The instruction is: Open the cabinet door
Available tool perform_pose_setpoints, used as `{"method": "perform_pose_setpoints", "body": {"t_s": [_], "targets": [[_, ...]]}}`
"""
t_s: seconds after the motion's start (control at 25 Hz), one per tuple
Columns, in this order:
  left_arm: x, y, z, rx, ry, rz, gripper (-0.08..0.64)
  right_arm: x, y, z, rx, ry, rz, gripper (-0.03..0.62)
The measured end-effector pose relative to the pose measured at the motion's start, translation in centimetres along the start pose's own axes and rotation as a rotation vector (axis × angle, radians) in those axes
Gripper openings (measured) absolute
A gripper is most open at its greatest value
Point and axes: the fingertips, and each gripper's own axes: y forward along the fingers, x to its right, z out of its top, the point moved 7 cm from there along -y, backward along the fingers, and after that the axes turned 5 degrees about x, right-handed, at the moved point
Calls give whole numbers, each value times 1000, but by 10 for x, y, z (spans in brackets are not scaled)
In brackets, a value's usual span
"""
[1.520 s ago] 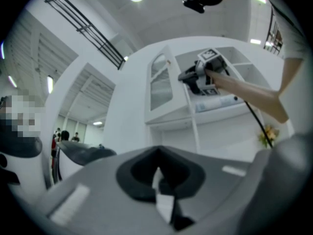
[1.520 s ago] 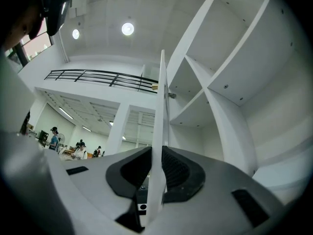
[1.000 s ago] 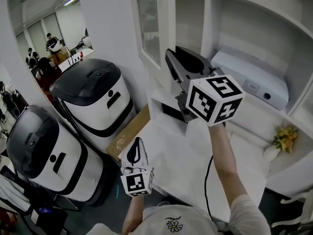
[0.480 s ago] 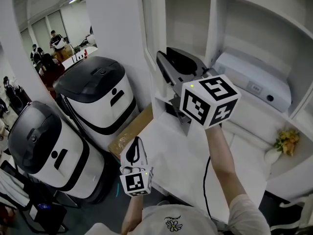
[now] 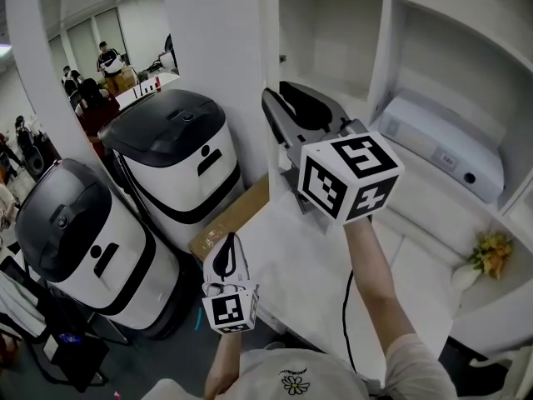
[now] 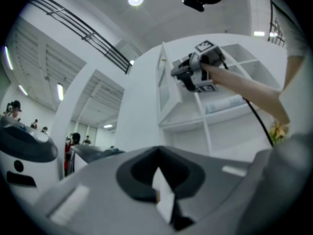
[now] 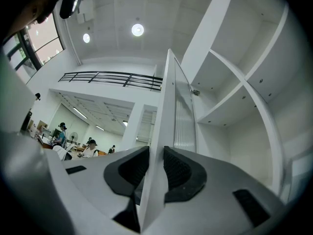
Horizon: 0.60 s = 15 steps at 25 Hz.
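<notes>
The white cabinet door (image 5: 271, 48) with its ribbed glass pane stands swung out, edge-on in the head view. My right gripper (image 5: 275, 100) is raised at the door's lower free edge. In the right gripper view that edge (image 7: 164, 131) runs up between the two dark pads (image 7: 181, 168), which touch it on both sides while the jaws are opening. My left gripper (image 5: 227, 252) hangs low over the counter's front edge, shut and holding nothing. From the left gripper view (image 6: 159, 182) the right gripper (image 6: 176, 73) shows at the door (image 6: 166, 84), ahead and above.
Two white and black rounded machines (image 5: 175, 157) (image 5: 75, 232) stand left of the cabinet, with a cardboard box (image 5: 237, 219) beside them. A white device (image 5: 450, 148) sits on a shelf and yellow flowers (image 5: 487, 252) stand at right. The white counter (image 5: 308, 282) lies below. People (image 5: 108, 61) stand far behind.
The door has swung further out, from showing its glass face to standing edge-on. My right gripper has moved left along with its edge. The left gripper has barely shifted.
</notes>
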Motion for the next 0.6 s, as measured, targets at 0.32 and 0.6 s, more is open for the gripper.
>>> {"method": "perform_pose_setpoints", "body": {"t_s": [0.32, 0.6], "targets": [[-18, -15, 5, 4, 24, 67, 6, -33, 26, -5, -14, -57, 5, 101], [-44, -34, 3, -12, 29, 158, 6, -55, 50, -11, -22, -94, 13, 103]]}}
